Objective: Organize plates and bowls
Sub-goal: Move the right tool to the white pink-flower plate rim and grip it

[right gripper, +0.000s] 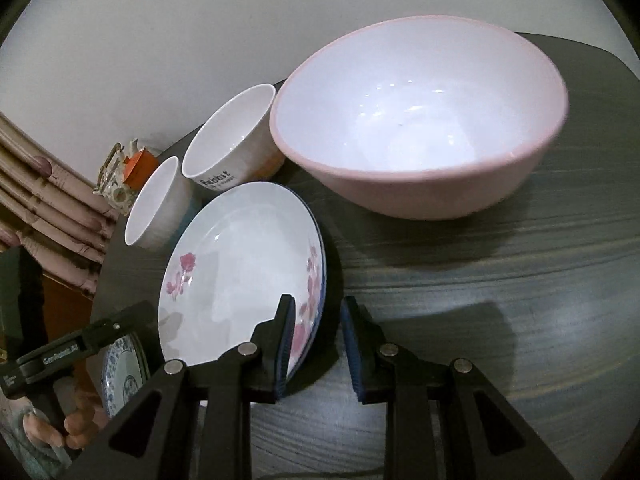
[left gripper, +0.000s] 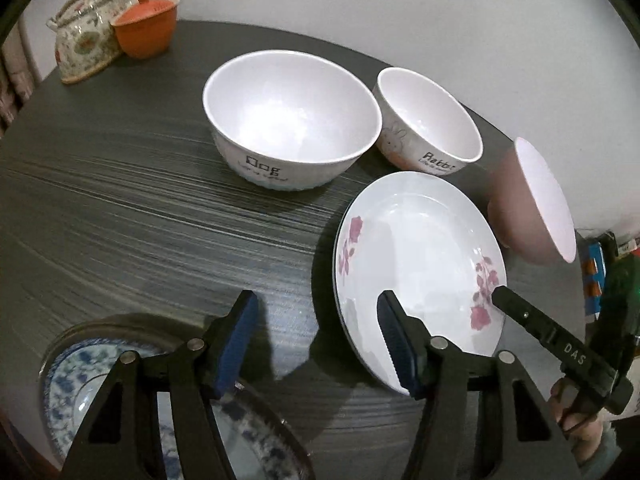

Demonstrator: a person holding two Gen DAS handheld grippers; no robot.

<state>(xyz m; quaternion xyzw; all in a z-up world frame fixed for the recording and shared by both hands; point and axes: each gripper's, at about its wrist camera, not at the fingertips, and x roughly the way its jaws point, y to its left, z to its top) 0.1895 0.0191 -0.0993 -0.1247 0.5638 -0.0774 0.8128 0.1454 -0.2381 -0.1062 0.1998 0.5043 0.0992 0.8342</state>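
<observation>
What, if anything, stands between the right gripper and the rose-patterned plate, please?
Nothing visible does. The right gripper already straddles the near rim of the rose-patterned plate, one finger over the plate and one outside it. The pink bowl sits further back, clear of the gripper.

Each camera sits behind its own gripper and looks steeply down at the dark table (left gripper: 120, 200) from close range. The left view faces the flowered plate (left gripper: 416, 264) from its left, the right view from its right. Both share this plate, the white bowls and the pink bowl (right gripper: 420, 120).
</observation>
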